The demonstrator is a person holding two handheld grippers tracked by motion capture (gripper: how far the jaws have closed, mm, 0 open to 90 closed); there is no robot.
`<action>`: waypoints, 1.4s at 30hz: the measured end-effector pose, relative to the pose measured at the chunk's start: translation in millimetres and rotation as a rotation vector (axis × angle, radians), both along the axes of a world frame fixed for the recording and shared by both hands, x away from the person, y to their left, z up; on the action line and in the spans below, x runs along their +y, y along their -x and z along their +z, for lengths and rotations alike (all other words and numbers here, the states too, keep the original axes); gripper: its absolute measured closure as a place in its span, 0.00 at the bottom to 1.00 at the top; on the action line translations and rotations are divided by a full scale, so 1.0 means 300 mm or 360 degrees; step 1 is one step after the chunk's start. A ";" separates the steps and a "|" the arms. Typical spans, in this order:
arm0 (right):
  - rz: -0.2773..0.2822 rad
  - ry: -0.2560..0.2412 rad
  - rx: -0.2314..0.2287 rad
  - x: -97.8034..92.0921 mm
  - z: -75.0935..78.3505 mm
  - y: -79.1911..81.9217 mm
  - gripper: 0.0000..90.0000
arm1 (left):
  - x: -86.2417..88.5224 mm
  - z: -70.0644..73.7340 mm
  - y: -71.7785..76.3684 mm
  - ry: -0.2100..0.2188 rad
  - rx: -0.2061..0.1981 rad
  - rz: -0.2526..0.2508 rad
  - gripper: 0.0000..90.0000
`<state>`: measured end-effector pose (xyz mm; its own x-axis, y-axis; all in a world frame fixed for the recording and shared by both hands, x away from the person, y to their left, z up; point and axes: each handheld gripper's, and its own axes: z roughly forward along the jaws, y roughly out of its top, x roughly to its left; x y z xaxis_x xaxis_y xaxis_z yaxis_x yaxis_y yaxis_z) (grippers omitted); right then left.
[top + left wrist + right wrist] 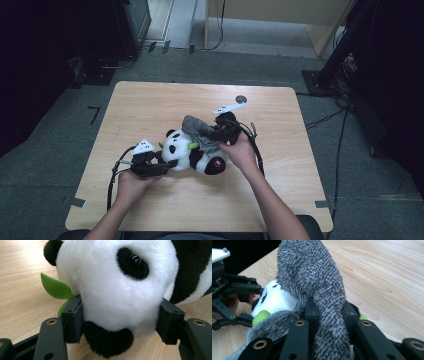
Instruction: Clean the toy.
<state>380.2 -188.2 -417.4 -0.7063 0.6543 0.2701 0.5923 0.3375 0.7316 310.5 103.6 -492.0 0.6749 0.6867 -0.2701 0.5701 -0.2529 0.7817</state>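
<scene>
My left tongs squeeze the black-and-white plush panda's head; right tongs pinch the fuzzy grey cloth draped over it.

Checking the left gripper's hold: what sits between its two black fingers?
The white plush panda's head fills the gap between the left gripper's fingers, which press its cheeks, a green felt leaf beside one. The left gripper view shows this.

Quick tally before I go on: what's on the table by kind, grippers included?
Plush panda: 1
Grey cloth: 1
Grippers: 2, the left gripper on the panda's head, the right gripper on the cloth
Total: 4
</scene>
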 end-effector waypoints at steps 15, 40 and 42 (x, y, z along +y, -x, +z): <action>-0.0205 -0.0066 -0.0115 -0.137 0.086 0.015 0.83 | 0.000 0.005 -0.008 -0.0007 0.0034 0.0001 0.38; -0.0176 -0.0126 0.0056 -0.242 -0.093 0.159 0.82 | -0.018 0.017 -0.025 -0.0039 0.0092 0.0015 0.38; -0.0190 -0.0131 0.0087 -0.263 -0.111 0.157 0.82 | -0.017 0.018 -0.026 -0.0034 0.0092 0.0014 0.38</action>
<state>332.9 -266.9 -450.7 -0.6079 0.7068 0.3619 0.6641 0.2028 0.7196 318.2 98.4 -486.7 0.6527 0.6984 -0.2935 0.6163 -0.2643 0.7419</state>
